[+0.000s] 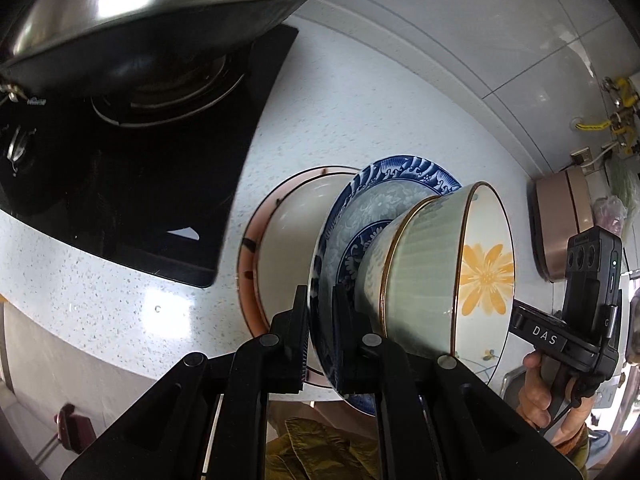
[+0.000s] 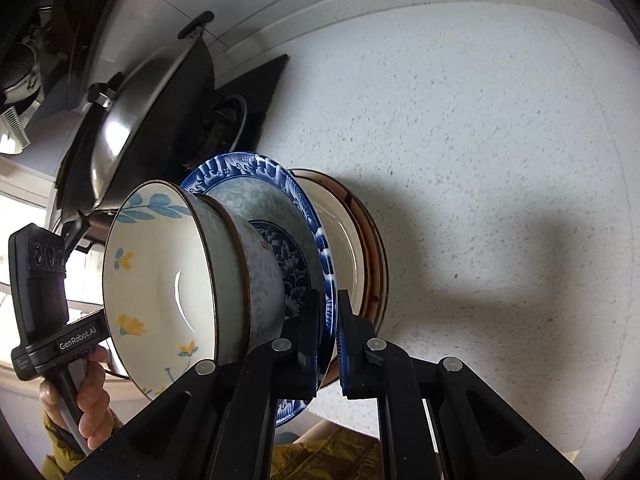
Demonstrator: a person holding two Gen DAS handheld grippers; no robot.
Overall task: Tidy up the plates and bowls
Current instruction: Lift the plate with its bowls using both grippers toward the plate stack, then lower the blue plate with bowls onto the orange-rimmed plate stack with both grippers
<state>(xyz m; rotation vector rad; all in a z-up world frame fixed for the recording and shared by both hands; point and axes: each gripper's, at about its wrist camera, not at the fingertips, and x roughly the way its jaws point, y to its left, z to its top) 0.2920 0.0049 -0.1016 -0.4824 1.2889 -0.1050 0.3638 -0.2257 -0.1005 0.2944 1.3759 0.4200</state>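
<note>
Left gripper (image 1: pixel 320 332) clamping blue plate (image 1: pixel 400 184) rim, right gripper (image 2: pixel 334 336) likewise

A speckled white countertop (image 2: pixel 460 160) fills the room — black stove (image 1: pixel 132 184) at ten o'clock, tiled wall (image 1: pixel 460 28) at one.

1. The white speckled counter (image 2: pixel 500 160) lies bare and open on the side away from the stove.
2. The black stove top (image 1: pixel 132 208) and the steel wok (image 1: pixel 152 12) above it block the other side.
3. A pink appliance (image 1: pixel 560 224) stands near the tiled wall (image 1: pixel 460 40).
</note>
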